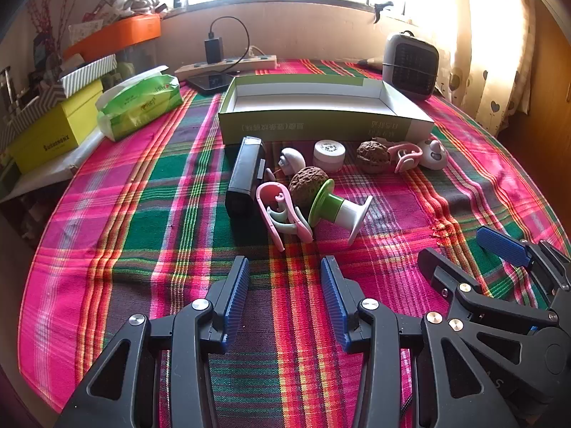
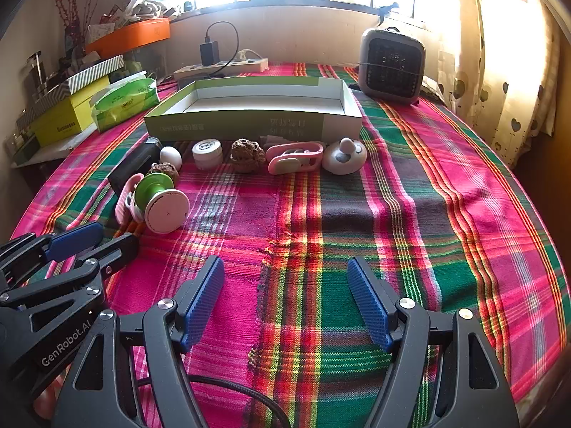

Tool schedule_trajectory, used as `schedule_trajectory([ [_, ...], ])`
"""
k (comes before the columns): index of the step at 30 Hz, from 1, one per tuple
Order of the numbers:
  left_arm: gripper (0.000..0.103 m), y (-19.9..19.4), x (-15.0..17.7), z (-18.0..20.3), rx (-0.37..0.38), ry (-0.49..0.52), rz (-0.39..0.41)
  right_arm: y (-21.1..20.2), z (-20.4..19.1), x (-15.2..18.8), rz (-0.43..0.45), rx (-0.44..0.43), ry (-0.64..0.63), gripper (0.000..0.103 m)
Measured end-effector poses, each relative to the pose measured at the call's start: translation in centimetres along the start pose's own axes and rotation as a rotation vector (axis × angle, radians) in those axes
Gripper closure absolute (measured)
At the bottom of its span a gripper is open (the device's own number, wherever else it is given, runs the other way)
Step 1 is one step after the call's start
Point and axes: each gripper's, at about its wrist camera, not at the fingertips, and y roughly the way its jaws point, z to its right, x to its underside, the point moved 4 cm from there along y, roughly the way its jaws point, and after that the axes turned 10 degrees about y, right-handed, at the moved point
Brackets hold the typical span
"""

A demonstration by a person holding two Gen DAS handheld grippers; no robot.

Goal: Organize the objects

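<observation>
Both tools hang over the plaid cloth [image 2: 410, 192] on the counter with nothing between their blue pads: the left tool [image 1: 285, 274] has its jaws apart, and the right tool [image 2: 285, 278] stands wider still, empty as well. In the right wrist view the left tool's black arm, at 8 o'clock, carries the white lettering "GenRobot.AI". The open shallow box [image 1: 321, 121] lies at 12 o'clock from the left tool, empty, with pale Chinese print on its green front wall, too faint to read. Just in front of it the small things are strewn: a black case [image 1: 244, 174] at 11 o'clock, a pink clip [image 1: 282, 214] touching a green and white spool [image 1: 339, 207] that lies on its side, two brown walnuts [image 1: 307, 185], a white round jar [image 1: 329, 155] and a white toy [image 1: 433, 153] at 1 o'clock. Farther off at 10 o'clock sit a green tissue pack [image 1: 142, 103] and a yellow box [image 1: 53, 135] with dark lettering I cannot make out; a grey heater [image 2: 392, 64] stands at 1 o'clock
</observation>
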Motion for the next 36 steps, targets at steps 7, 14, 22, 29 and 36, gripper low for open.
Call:
schedule_trajectory([
  [7, 0.064, -0.01, -0.01, 0.0, 0.0, 0.001, 0.001, -0.03, -0.04, -0.04, 0.001, 0.0, 0.0, 0.031],
  [14, 0.064, -0.02, 0.0, 0.01, -0.001, 0.001, 0.002, -0.04, -0.05, -0.02, 0.002, -0.001, 0.001, 0.031],
  [22, 0.064, -0.02, 0.02, 0.02, -0.002, 0.002, 0.003, -0.05, -0.03, 0.02, 0.002, -0.001, 0.001, 0.031],
  [29, 0.064, -0.04, 0.02, 0.03, -0.003, 0.002, 0.004, -0.08, -0.04, 0.07, 0.003, -0.001, 0.001, 0.031],
  [36, 0.064, -0.49, -0.68, -0.2, 0.008, 0.019, 0.0, -0.07, -0.1, 0.07, 0.002, -0.002, -0.002, 0.031],
])
